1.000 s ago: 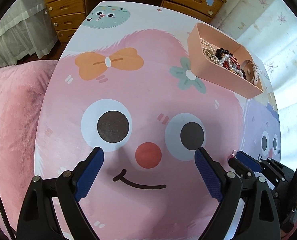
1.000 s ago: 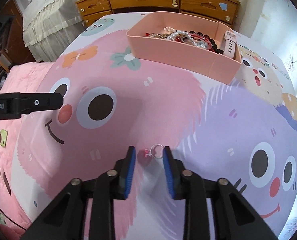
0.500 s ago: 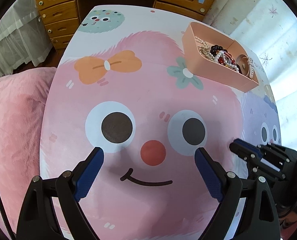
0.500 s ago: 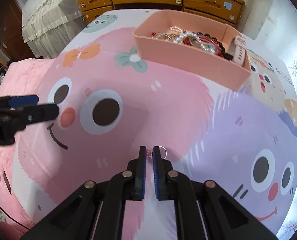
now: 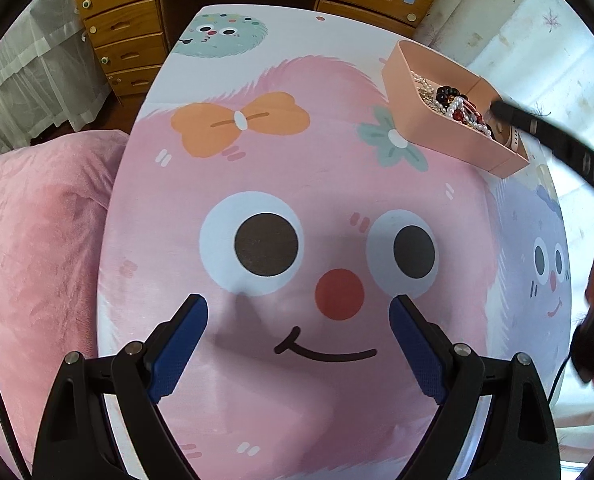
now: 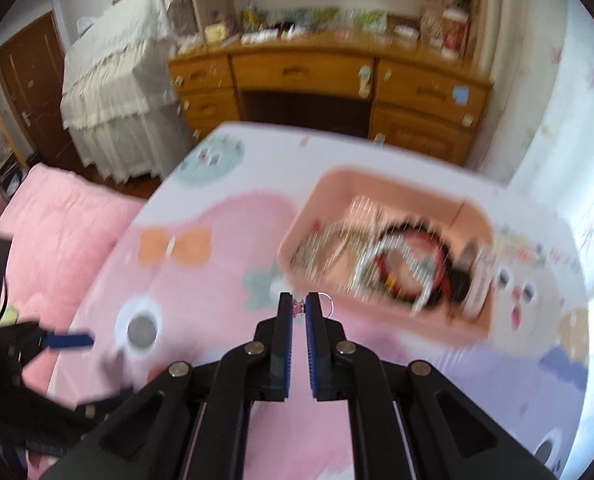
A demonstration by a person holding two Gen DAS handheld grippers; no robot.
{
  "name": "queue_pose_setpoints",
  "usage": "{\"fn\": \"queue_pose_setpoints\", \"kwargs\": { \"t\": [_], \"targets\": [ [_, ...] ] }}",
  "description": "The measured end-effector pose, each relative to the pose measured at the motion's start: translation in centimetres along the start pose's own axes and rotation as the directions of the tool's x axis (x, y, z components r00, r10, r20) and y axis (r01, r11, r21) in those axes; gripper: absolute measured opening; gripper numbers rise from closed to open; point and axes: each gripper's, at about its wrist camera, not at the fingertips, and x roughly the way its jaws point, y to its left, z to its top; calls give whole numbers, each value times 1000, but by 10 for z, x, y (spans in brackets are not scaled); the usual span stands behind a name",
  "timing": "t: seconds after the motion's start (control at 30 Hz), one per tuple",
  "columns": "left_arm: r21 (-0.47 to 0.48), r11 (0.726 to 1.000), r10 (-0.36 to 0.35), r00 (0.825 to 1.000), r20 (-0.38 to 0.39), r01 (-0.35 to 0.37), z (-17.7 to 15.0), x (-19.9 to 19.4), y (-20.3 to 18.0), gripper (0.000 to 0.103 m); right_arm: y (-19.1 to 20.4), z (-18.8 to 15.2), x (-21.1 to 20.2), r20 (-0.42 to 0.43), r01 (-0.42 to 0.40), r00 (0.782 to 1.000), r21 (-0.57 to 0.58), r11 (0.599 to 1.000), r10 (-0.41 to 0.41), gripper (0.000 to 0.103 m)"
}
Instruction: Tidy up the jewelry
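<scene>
Right wrist: ring [image 6: 299, 307] between jaws, above pink tray [image 6: 381, 320].

I hold two tongs, my left tongs [image 5: 299, 308] and my right tongs [image 6: 299, 307]. One small ring [image 6: 325, 304] sits pinched in the right. One pink tray [image 5: 437, 128] stands on one tabletop [image 5: 257, 168], and one wooden dresser [image 5: 137, 28] beyond.
</scene>
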Motion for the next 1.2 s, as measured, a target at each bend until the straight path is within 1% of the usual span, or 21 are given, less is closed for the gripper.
{"fn": "queue_pose_setpoints", "kwargs": {
  "t": [0.1,0.2,0.3,0.37,0.4,0.43,0.5,0.53,0.57,0.67,0.73,0.77,0.83,0.87,0.9,0.93,0.97,1.0,1.1,1.13,1.2],
  "targets": [
    [15,1000,-11,1000,25,10,-2,-10,1,91,-5,13,-6,38,77,996,-33,996,-75,6],
    [11,999,-32,998,45,32,-5,-22,1,91,-20,21,-16,74,129,989,8,992,-129,6],
    [11,999,-49,996,70,49,-10,-36,-2,91,-37,27,-19,48,156,986,65,986,-159,12],
    [21,999,-42,996,79,40,-13,-42,-6,91,-45,28,-22,28,168,985,96,981,-172,24],
    [32,999,-36,996,84,33,-16,-46,-9,91,-48,27,-25,29,165,985,113,980,-170,27],
    [39,999,-36,996,87,33,-18,-48,-12,91,-50,25,-29,34,156,986,139,978,-162,34],
    [50,998,-41,995,95,37,-24,-52,-16,91,-55,16,-32,32,127,990,205,971,-136,50],
    [42,999,-35,994,103,30,-28,-52,-18,91,-57,10,-30,15,114,993,241,964,-121,66],
    [24,1000,-17,993,113,14,-32,-51,-19,91,-59,2,-28,-4,102,994,273,957,-105,75],
    [-49,998,35,994,99,-31,-50,-43,-19,91,-57,-37,-16,-78,45,997,348,936,-19,76],
    [-101,994,-22,998,57,28,-63,-36,-20,91,-51,-71,-12,-158,29,987,371,928,32,76],
    [-150,987,-55,998,28,58,-72,-34,-21,91,-48,-86,-12,-194,30,980,375,926,47,76],
    [-222,970,-103,995,-18,96,-88,-31,-27,91,-42,-121,-20,-277,30,958,375,927,81,76],
    [-238,967,-107,993,-46,93,-97,-32,-34,91,-40,-142,-31,-321,30,942,367,930,96,77],
    [-233,969,-99,993,-65,82,-103,-34,-41,91,-39,-154,-38,-340,36,936,360,932,95,79],
    [-208,976,-83,993,-79,65,-112,-38,-53,92,-38,-173,-55,-368,60,927,349,935,78,85],
    [-181,982,-63,994,-86,46,-119,-42,-63,95,-38,-188,-69,-389,77,919,343,936,67,89],
    [-144,989,-32,996,-89,19,-128,-49,-77,100,-39,-204,-85,-409,81,910,345,935,72,90],
    [-66,998,11,998,-65,-15,-145,-69,-109,102,-46,-233,-120,-446,85,890,371,925,97,91],
    [-33,999,17,998,-57,-19,-149,-77,-121,102,-50,-241,-134,-447,90,889,385,918,100,92],
    [25,999,26,999,-33,-25,-152,-95,-146,102,-59,-248,-160,-431,110,898,414,904,88,93]
  ]
}}
